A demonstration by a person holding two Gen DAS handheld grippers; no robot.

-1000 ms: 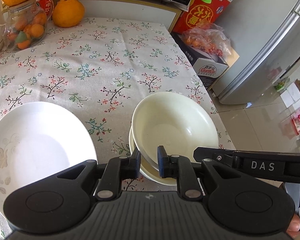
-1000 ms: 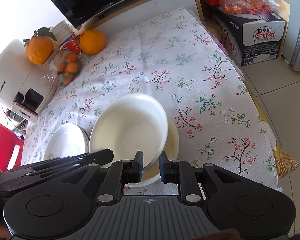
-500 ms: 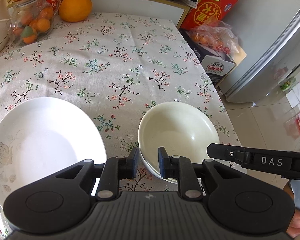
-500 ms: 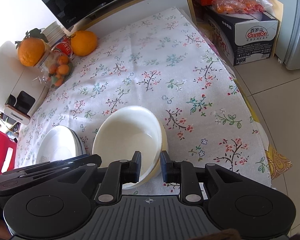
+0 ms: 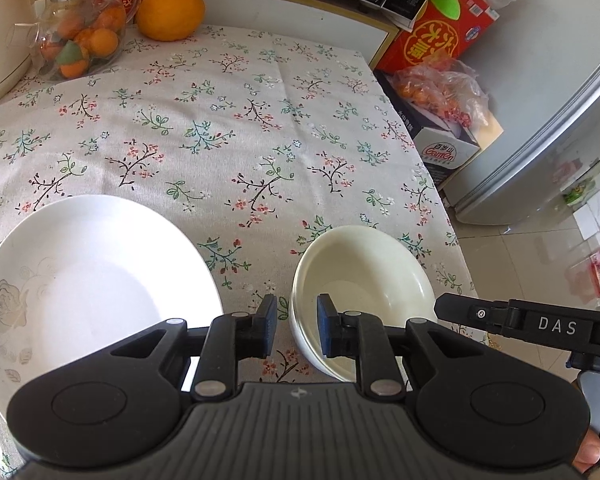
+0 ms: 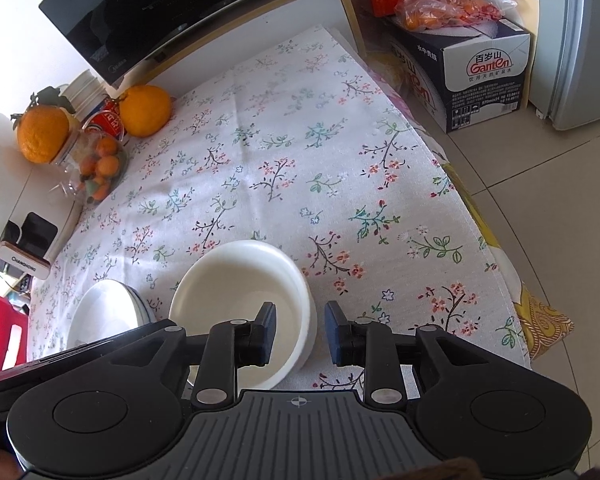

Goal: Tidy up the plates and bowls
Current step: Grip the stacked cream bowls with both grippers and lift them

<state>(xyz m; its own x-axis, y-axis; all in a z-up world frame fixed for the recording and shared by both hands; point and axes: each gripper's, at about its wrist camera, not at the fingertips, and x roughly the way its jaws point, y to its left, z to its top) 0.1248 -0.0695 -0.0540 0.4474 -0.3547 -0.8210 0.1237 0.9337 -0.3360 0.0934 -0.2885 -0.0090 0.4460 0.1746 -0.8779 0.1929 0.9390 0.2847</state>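
Plates (image 5: 92, 280) sit just left of stacked bowls (image 5: 364, 276), jar (image 5: 80, 36) far behind.

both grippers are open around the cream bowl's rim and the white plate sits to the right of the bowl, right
Not quite: the white plate sits to the left of the cream bowl, not the right, as the left wrist view shows. The rest holds: the left gripper and the right gripper are each open with the bowl's near rim between their fingers.
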